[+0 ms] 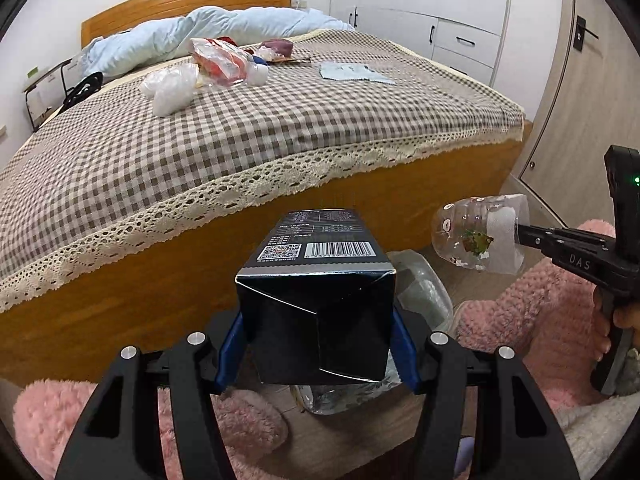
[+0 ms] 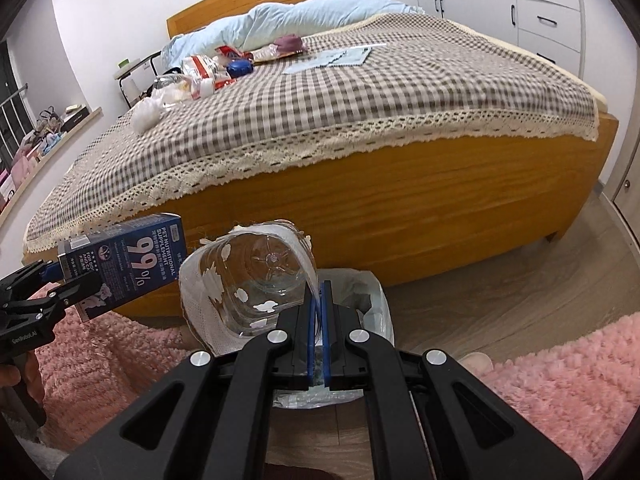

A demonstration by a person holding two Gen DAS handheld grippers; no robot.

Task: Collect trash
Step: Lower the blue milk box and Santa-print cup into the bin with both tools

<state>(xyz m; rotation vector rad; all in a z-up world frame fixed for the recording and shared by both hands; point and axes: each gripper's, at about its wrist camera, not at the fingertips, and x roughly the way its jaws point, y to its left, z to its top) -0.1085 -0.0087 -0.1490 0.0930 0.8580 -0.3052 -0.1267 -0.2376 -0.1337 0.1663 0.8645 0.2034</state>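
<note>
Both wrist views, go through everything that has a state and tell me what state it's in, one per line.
Left gripper: jaws shut on the dark blue box.
Dark blue box: held, end flap dented.
Right gripper: jaws shut on the plastic bottle's cut edge.
Plastic bottle: cut open, held above the bin.
Trash bin: lined, open.
Bed: trash scattered on the cover.

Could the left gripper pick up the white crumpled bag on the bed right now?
Probably not. The left gripper is already shut on the dark box, and the white crumpled bag lies far up the bed.
</note>
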